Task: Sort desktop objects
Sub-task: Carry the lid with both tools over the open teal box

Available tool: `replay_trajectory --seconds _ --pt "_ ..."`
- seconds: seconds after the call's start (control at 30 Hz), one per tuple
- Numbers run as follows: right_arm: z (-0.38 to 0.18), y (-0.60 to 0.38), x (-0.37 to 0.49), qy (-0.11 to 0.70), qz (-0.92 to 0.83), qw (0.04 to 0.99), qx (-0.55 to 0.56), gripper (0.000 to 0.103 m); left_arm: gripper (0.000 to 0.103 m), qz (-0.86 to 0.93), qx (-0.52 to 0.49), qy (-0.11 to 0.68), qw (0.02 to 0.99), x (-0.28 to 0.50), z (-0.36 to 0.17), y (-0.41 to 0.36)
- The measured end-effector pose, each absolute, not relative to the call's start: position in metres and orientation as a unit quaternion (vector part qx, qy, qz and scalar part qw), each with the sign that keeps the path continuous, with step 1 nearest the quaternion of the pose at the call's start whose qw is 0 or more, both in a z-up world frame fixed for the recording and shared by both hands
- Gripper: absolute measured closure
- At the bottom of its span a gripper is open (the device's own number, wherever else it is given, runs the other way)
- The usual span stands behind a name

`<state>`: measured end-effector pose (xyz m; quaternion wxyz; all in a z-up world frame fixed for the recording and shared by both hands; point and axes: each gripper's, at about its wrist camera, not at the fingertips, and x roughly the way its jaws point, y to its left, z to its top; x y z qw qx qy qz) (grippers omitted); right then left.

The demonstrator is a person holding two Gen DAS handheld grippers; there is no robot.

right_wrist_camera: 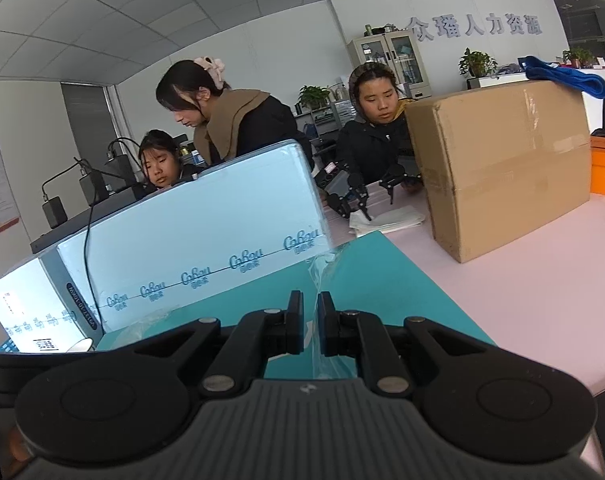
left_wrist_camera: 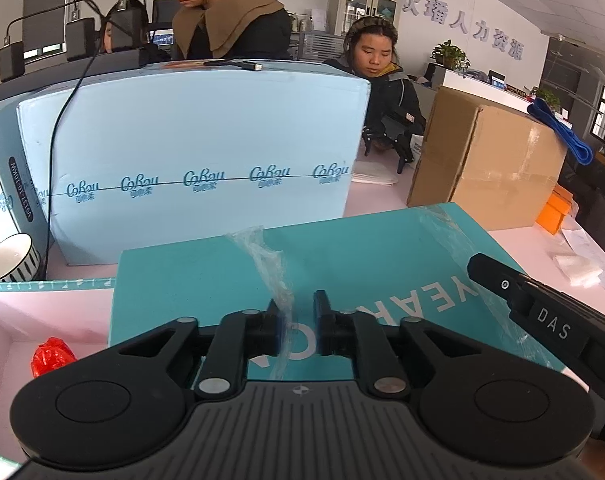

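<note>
A teal box lid (left_wrist_camera: pixel 382 252) lies on the pink table, and it also shows in the right wrist view (right_wrist_camera: pixel 374 276). A strip of clear plastic wrap (left_wrist_camera: pixel 274 272) rises from it. My left gripper (left_wrist_camera: pixel 297 322) hovers over the lid with its fingers narrowly apart around the strip's lower end. My right gripper (right_wrist_camera: pixel 310 326) is nearly closed on another piece of clear wrap (right_wrist_camera: pixel 322 276) above the lid. The right gripper's body (left_wrist_camera: pixel 542 312) shows at the right of the left wrist view. A red crumpled wrapper (left_wrist_camera: pixel 52 356) lies in the open pink-lined box (left_wrist_camera: pixel 42 312) at left.
A big light-blue carton (left_wrist_camera: pixel 198 152) stands behind the lid. A black-and-white striped cup (left_wrist_camera: pixel 10 258) is at far left. A brown cardboard box (left_wrist_camera: pixel 486 160) stands at right, with orange boxes (left_wrist_camera: pixel 554 212) beyond. Other people work across the table.
</note>
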<state>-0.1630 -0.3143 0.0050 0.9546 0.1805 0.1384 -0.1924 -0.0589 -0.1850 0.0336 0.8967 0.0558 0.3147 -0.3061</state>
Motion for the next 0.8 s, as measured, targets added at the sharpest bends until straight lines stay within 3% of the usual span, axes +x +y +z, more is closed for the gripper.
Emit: replay_trajectory --seconds 0.8 --pt "0.004 -0.28 -0.125 0.14 -0.146 0.961 0.188 0.09 0.092 -0.259 0.048 0.31 0.913 -0.024 0.033 -0.135"
